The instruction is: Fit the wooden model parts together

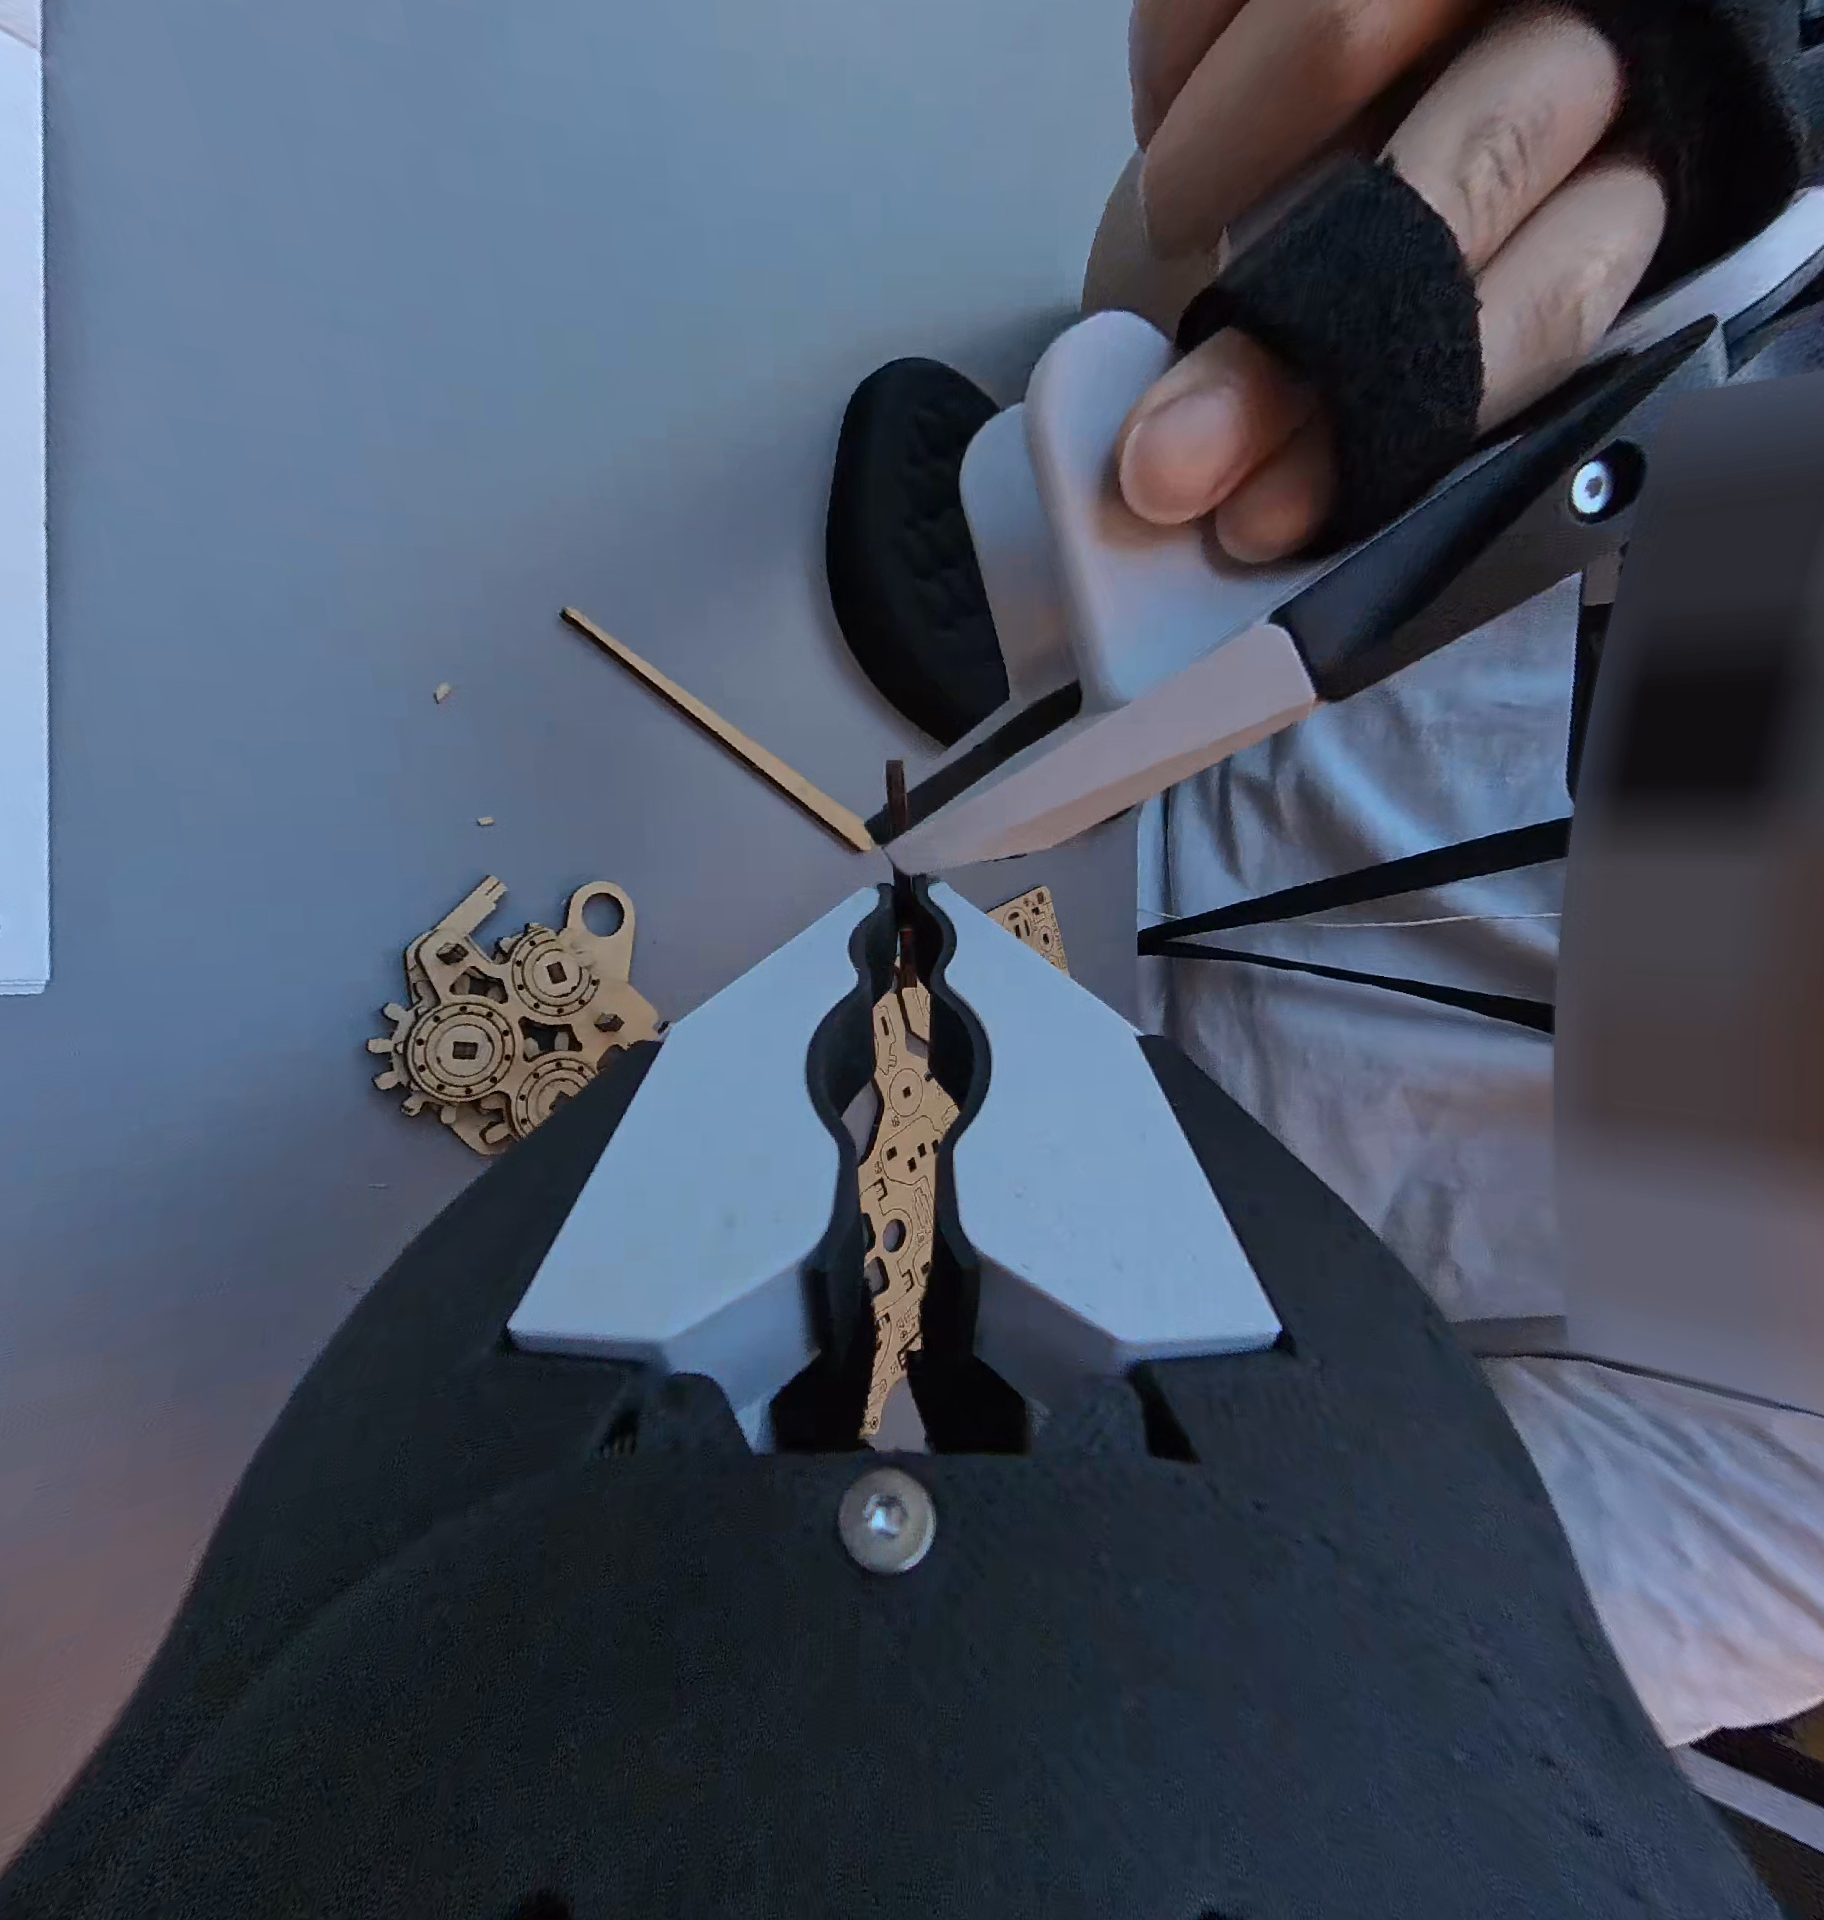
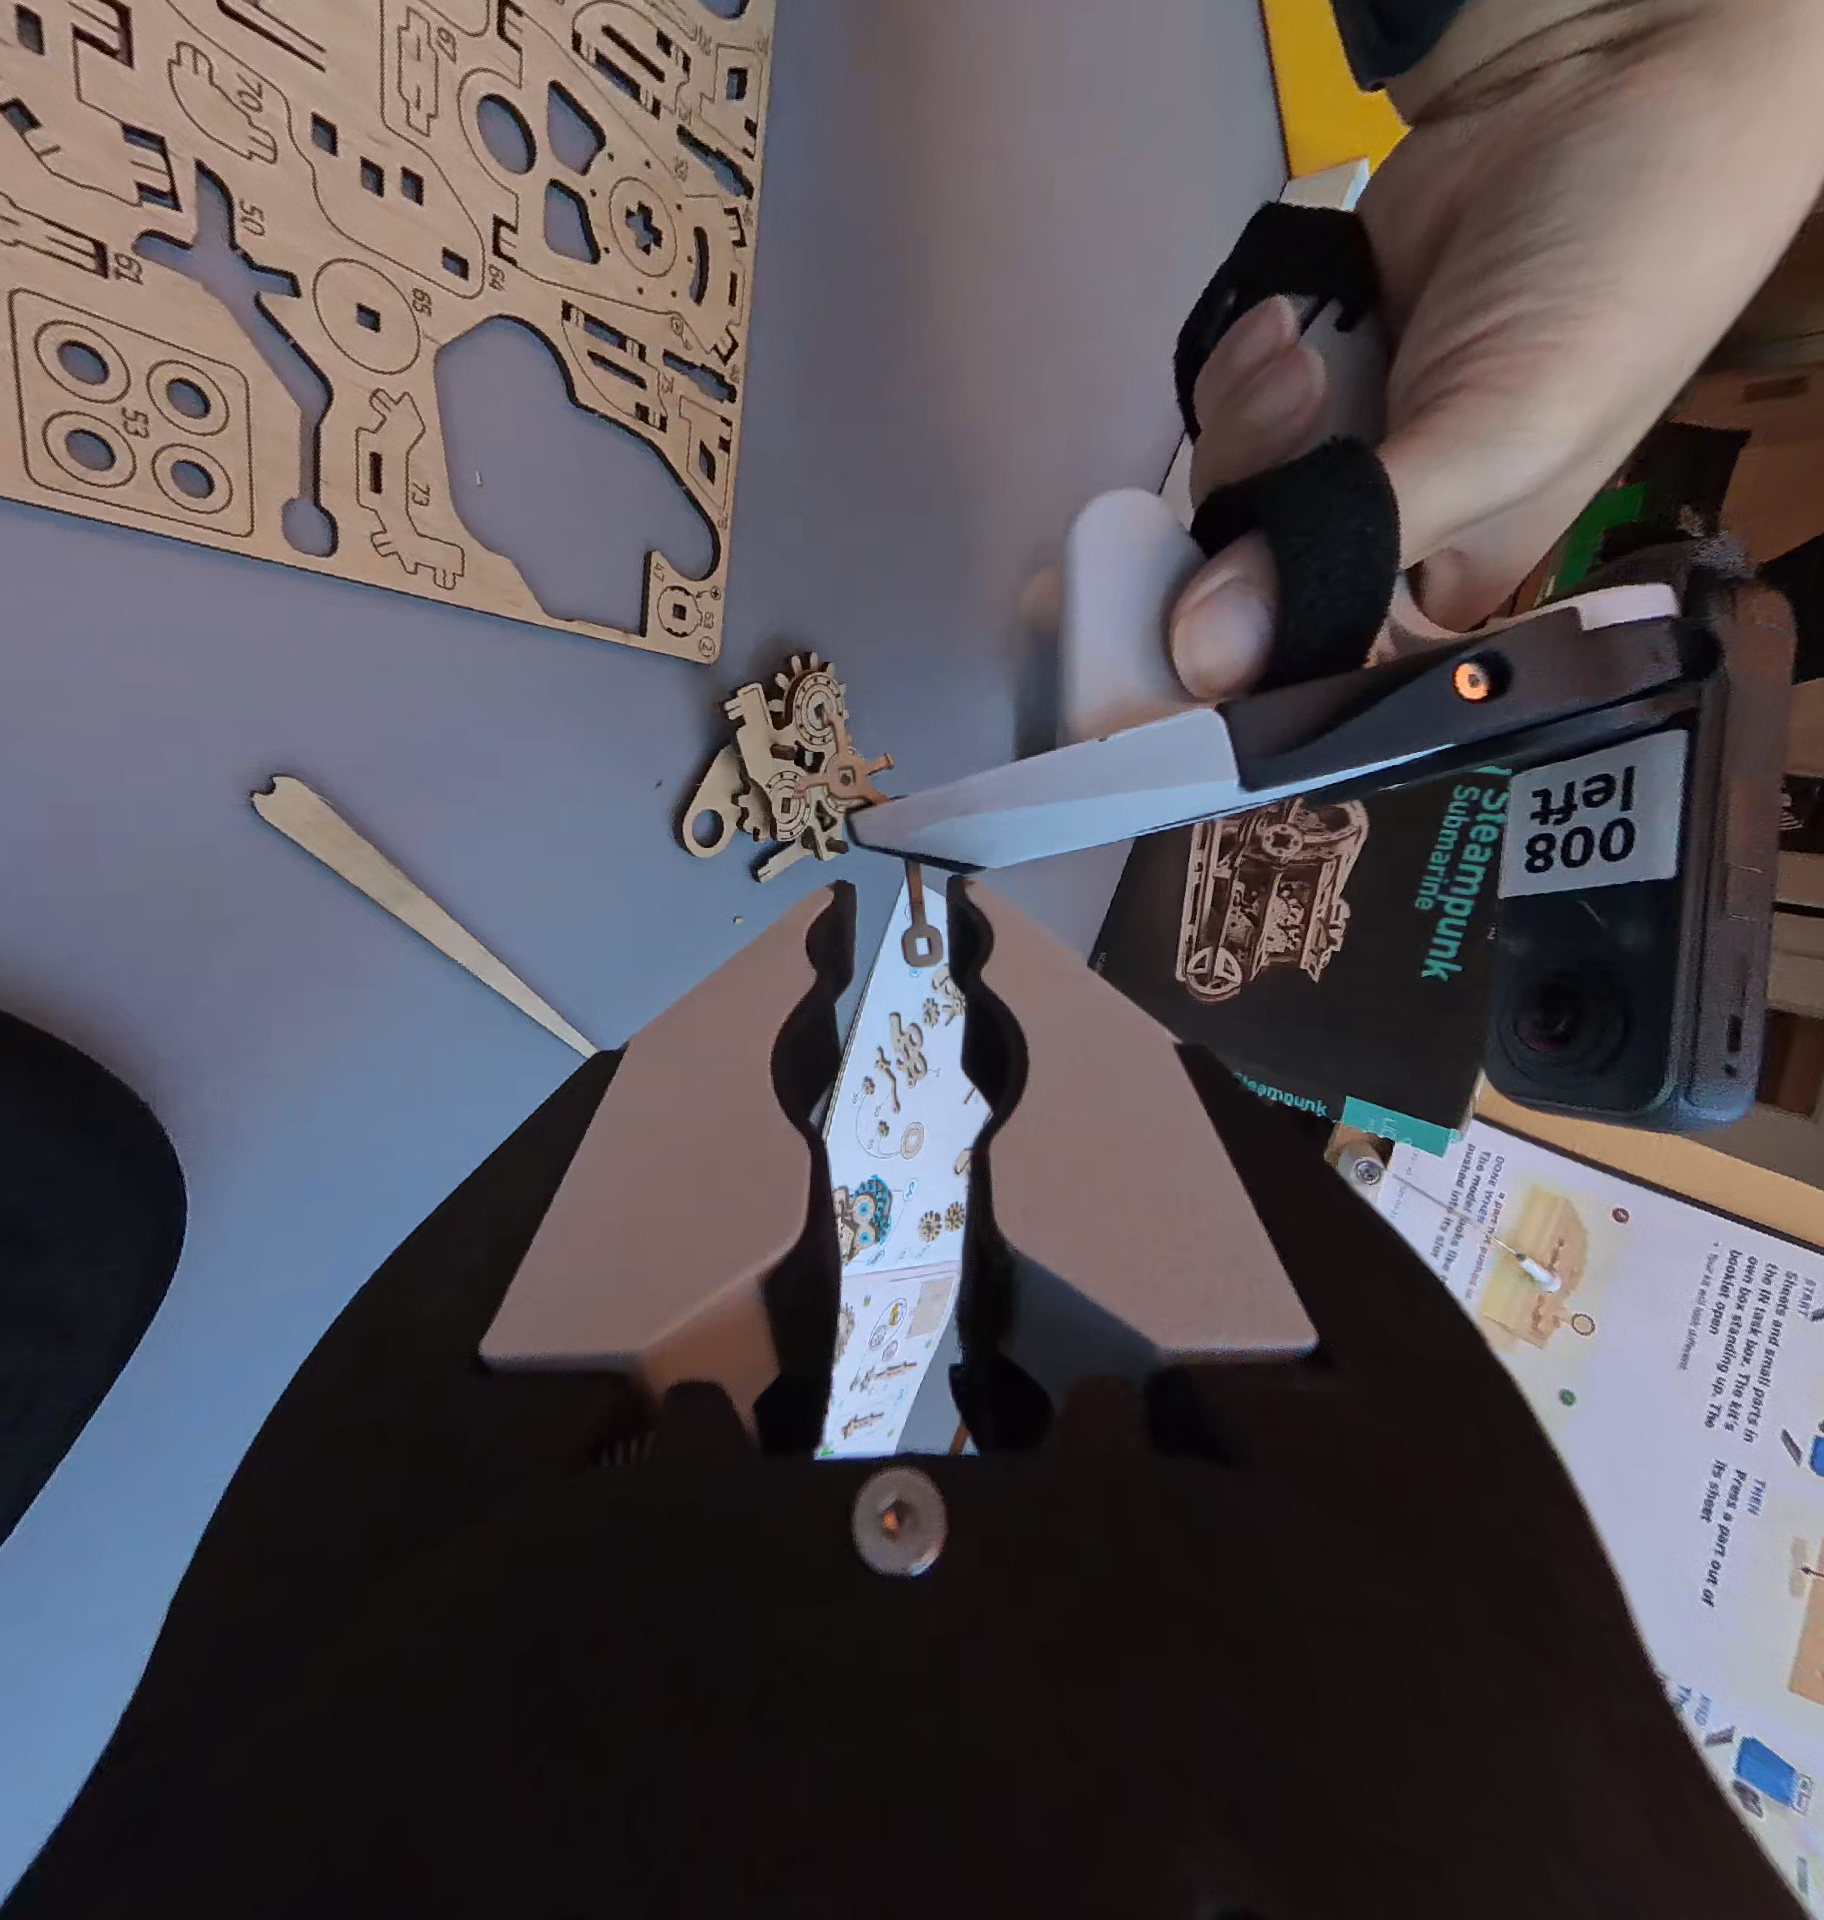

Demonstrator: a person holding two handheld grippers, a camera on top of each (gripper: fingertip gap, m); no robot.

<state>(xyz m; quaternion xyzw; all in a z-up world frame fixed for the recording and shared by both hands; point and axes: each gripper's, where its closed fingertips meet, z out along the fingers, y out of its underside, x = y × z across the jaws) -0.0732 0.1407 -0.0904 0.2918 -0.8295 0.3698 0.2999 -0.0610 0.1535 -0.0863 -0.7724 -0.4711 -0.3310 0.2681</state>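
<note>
Left wrist view: soft, cool daylight, evenly bright. The matte grey-blue tabletop (image 1: 368,416) shows no glare and warms to pinkish toward 8 o'clock. The assembled pale wooden gear cluster (image 1: 513,1029) is sharp, casting only a faint shadow. Strong fisheye bending at the edges. The hand (image 1: 1407,260) at 1 o'clock is soft with blur; a mosaic patch (added afterwards) sits at 3 o'clock.

Right wrist view: more contrast. The black gripper body (image 2: 887,1662) falls to near-silhouette, its fingers (image 2: 679,1143) tinted brownish in shade. The laser-cut pale plywood sheet (image 2: 316,260) at 11 o'clock is crisp; the printed instruction sheet (image 2: 1666,1455) at 4 o'clock smears and curves.
</note>
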